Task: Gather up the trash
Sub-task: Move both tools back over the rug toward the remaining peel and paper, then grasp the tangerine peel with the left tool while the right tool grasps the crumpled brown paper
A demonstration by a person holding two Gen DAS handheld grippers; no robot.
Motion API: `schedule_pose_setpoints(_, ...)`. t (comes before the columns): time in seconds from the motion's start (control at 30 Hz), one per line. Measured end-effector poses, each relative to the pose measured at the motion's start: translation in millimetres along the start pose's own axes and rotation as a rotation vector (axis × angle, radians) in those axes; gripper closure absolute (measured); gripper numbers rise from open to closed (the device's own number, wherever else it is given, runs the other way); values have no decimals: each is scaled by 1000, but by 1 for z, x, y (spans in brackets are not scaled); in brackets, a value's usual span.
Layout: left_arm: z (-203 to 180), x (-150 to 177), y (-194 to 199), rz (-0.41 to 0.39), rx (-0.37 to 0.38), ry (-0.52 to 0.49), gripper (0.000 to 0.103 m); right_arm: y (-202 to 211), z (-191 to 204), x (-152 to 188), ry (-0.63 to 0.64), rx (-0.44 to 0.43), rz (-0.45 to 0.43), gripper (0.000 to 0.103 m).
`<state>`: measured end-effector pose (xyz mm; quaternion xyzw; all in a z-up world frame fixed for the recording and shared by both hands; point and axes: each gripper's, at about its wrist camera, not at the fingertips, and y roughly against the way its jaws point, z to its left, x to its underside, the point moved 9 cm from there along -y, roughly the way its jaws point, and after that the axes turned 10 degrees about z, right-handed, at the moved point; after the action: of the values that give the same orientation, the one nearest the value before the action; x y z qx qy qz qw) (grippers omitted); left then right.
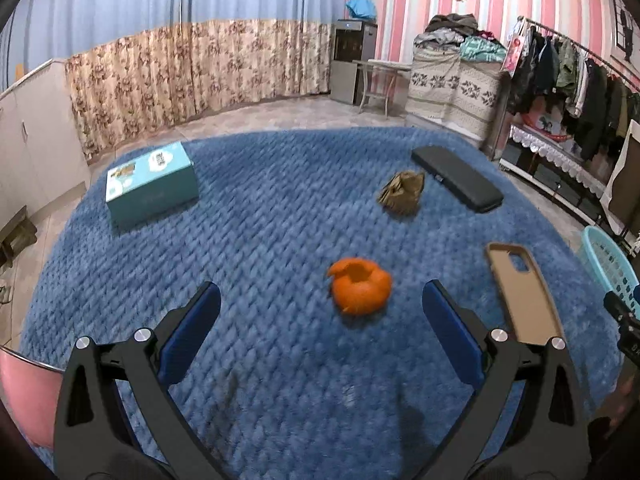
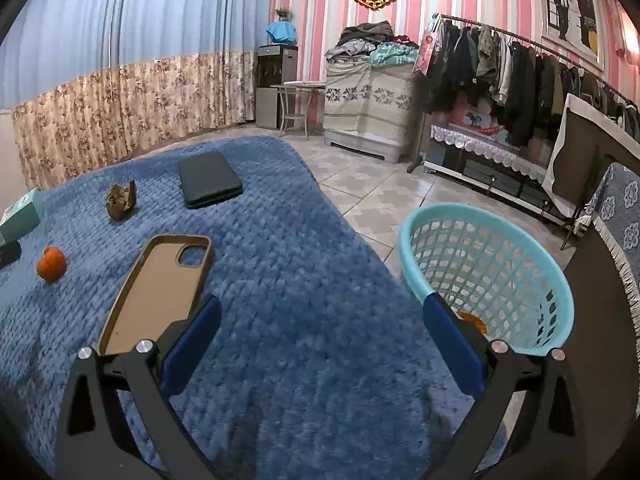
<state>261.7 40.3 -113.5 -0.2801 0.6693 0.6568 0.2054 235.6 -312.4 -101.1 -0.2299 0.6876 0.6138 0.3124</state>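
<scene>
On nubby blue blanket (image 1: 280,208), hollow orange peel (image 1: 359,286), both claws spread, empty.

Evenly lit indoors, soft and cool, without glare. Faint shadows on the blue blanket (image 1: 280,208) under both grippers, toward 6 o'clock. Slight motion blur on the orange peel (image 1: 359,286). Strong fisheye bending, dark vignette at all corners.

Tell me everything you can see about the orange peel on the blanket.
The orange peel is bright orange and curled into a hollow cup, open at the top with torn edges. It lies alone on the blue blanket, ahead of the open left gripper, untouched. The phone case lies apart to its right.
</scene>
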Motion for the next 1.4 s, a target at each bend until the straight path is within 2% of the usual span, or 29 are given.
schedule_pose_setpoints(0.27, -12, 5, -24, 55, 38, 2, 6, -9, 4, 6, -21, -12, 20, 5)
schedule_pose_setpoints(0.37, -19, 2, -30, 48, 22, -18, 6, -11, 8, 8, -13, -11, 26, 5)
schedule_pose_setpoints(0.43, -25, 0, -36, 56, 28, -33, 14, -10, 9, 8, -5, -12, 26, 5)
schedule_pose_setpoints(0.5, -32, 0, -43, 83, 47, -42, 28, -11, 12, 8, 3, -12, 26, 5)
schedule_pose_setpoints(0.63, -36, 4, -62, 146, 74, -20, 41, -10, 15, 8, 17, -13, 24, 5)
schedule_pose_setpoints(0.67, -37, 5, -64, 155, 83, -16, 49, -9, 17, 7, 23, -12, 22, 5)
schedule_pose_setpoints(0.73, -37, 5, -63, 150, 105, -3, 55, -10, 19, 7, 31, -13, 24, 5)
schedule_pose_setpoints(0.77, -39, 5, -62, 143, 120, -2, 66, -10, 20, 7, 37, -16, 26, 5)
schedule_pose_setpoints(0.8, -40, 4, -60, 137, 132, -2, 70, -11, 23, 6, 40, -19, 28, 5)
schedule_pose_setpoints(0.9, -39, 1, -53, 104, 135, -7, 75, -14, 34, -1, 54, -39, 30, 5)
schedule_pose_setpoints(1.03, -15, -16, -44, 19, 53, 6, 75, -15, 56, -17, 82, -78, 17, 5)
schedule_pose_setpoints(1.27, 55, -47, -37, -81, -158, 132, 75, -27, 114, -51, 143, -173, 1, 5)
schedule_pose_setpoints(1.3, 63, -47, -38, -86, -179, 157, 75, -30, 124, -55, 154, -188, 1, 5)
schedule_pose_setpoints(1.4, 76, -46, -43, -73, -178, 211, 75, -39, 153, -64, 184, -222, 13, 5)
